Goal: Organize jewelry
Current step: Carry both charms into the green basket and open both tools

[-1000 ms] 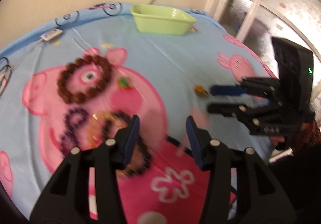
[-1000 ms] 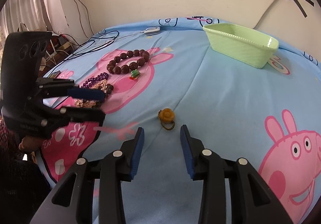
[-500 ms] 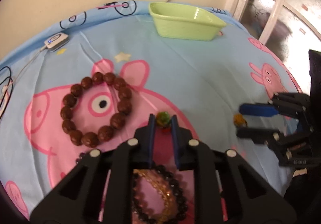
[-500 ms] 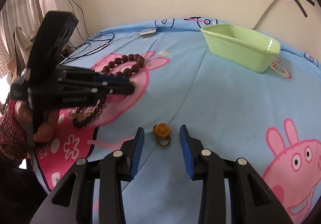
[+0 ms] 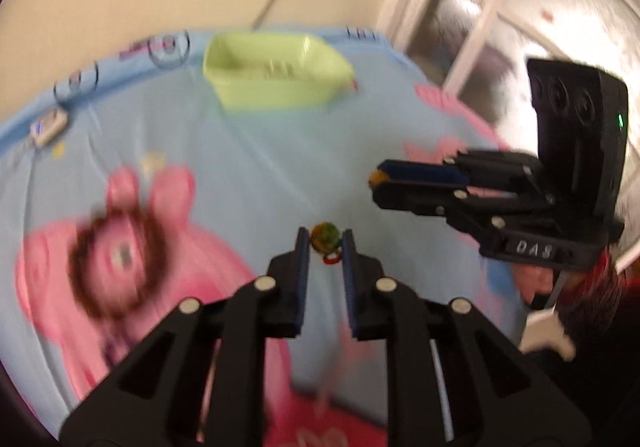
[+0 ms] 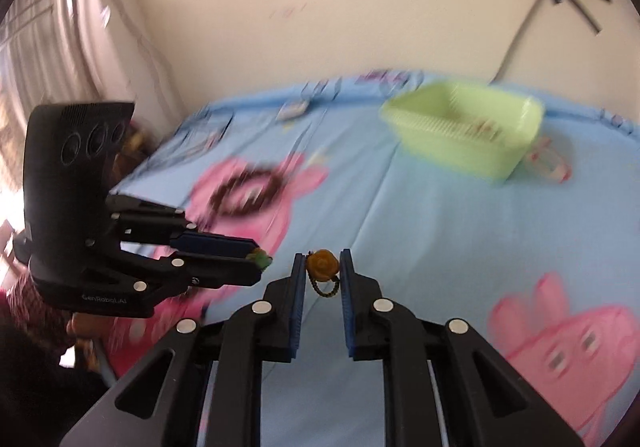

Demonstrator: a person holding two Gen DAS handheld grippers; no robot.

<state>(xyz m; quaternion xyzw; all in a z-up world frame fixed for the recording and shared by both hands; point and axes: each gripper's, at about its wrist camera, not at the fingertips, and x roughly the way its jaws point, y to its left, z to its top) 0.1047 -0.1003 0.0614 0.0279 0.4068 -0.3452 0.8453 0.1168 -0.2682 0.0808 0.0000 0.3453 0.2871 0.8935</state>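
Note:
My left gripper [image 5: 325,241] is shut on a small green charm [image 5: 325,237] with a red loop and holds it above the cloth. It also shows in the right wrist view [image 6: 258,259]. My right gripper [image 6: 323,263] is shut on a yellow charm [image 6: 323,264] with a short dark chain hanging below it, also lifted. In the left wrist view the right gripper [image 5: 376,181] is to the right of mine, with the yellow charm [image 5: 375,177] at its tips. A light green basket [image 5: 276,77] [image 6: 466,127] stands at the far side of the table.
A brown bead bracelet [image 5: 116,247] [image 6: 248,193] lies on the pink pig print at the left. A small white device with a cable [image 5: 48,127] lies at the far left edge. The blue printed cloth [image 6: 440,215] covers the table. A window is at the right.
Both grippers have closed on their charms and lifted them off the cloth. Both views have swung toward the green basket and are blurred by motion.

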